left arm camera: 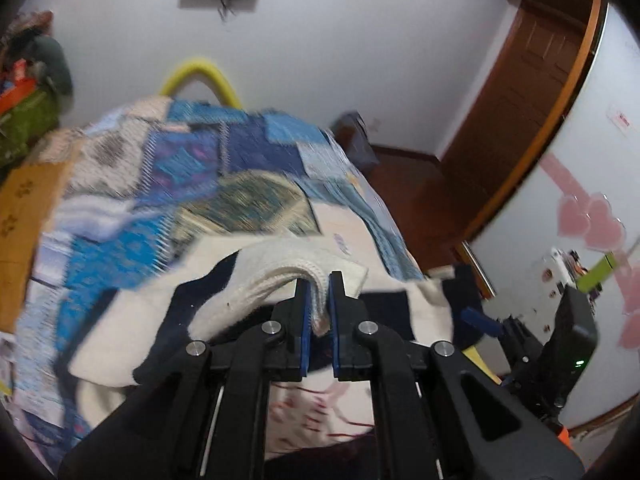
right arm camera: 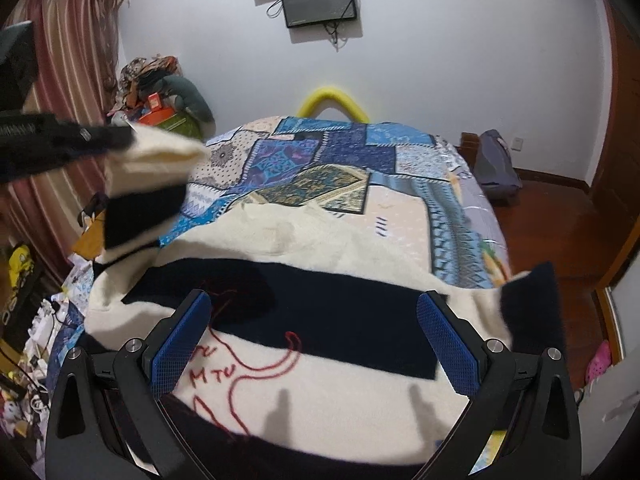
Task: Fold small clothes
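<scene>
Clearly, the left hand-held gripper (left arm camera: 319, 280) has its blue pads pressed together on a ribbed cream edge of the sweater (right arm camera: 320, 240), most likely a cuff or hem, with the knit bunched between the fingers and draping off to the left. In the right wrist view that same gripper enters from the upper left edge, holding the pinched part of the garment in the air, cream over a dark band, well above the rest of the cloth.

The right hand-held gripper (right arm camera: 314, 340) stands wide open with nothing between its pads. It hovers low over the body of the sweater, which lies spread on the bed (right arm camera: 400, 208) directly ahead of and beneath it. The broad dark stripe runs crosswise between the two open fingers, so the garment's long axis lies left to right across this gripper's line of sight. Red stitched lettering (right arm camera: 208, 376) sits just beside the left finger.

My reading is that a sleeve or side is being carried over the body for a fold. The lifted part hangs to the left of the flat body, so the coming move likely turns on bringing it rightward across the stripe. The left hand is the one engaged; the right is nearer the flat cloth and free to pin or smooth it.

Beyond the sweater, a patchwork quilt (right arm camera: 340, 160) covers the bed.
</scene>
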`<act>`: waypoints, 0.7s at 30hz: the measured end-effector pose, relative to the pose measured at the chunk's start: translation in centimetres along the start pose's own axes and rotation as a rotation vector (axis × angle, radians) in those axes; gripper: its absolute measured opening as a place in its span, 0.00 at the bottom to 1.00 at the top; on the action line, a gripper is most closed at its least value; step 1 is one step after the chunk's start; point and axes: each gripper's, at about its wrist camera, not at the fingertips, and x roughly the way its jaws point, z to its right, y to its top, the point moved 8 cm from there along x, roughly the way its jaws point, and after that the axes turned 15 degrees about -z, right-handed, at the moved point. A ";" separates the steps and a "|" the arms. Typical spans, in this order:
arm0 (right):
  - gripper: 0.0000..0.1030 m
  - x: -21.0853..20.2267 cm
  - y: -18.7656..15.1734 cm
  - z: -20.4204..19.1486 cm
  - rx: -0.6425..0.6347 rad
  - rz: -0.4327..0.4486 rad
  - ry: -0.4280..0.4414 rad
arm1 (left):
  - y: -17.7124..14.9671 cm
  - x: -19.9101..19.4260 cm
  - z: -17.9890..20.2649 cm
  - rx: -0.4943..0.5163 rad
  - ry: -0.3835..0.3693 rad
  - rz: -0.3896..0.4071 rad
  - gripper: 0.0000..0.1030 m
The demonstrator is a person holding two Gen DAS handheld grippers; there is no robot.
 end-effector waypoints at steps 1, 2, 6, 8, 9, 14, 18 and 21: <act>0.99 -0.3 -0.2 0.5 0.006 0.000 -0.004 | -0.3 0.9 0.9 0.005 -0.007 -0.020 0.07; 0.99 -0.5 -0.4 0.9 0.012 -0.001 -0.009 | -0.9 2.2 1.6 0.013 -0.007 -0.048 0.07; 0.99 -1.0 -1.3 2.3 0.038 -0.016 -0.020 | -2.6 4.4 2.8 0.046 0.032 -0.111 0.09; 0.99 -0.9 -1.6 2.8 0.051 -0.026 -0.014 | -3.5 4.7 3.2 0.054 0.026 -0.136 0.15; 0.99 -0.8 -1.6 2.9 0.057 -0.030 -0.012 | -3.8 4.5 3.1 0.053 0.027 -0.137 0.19; 0.99 0.2 -1.7 2.8 0.079 -0.062 0.027 | -3.8 0.9 0.0 0.054 0.082 -0.058 0.46; 0.99 2.1 -1.7 2.1 0.076 -0.113 0.062 | -4.0 -2.1 -5.2 0.016 0.173 0.000 0.58; 0.93 4.5 -1.7 1.7 0.083 -0.175 0.083 | -5.1 -3.3 -10.7 -0.040 0.264 0.004 0.61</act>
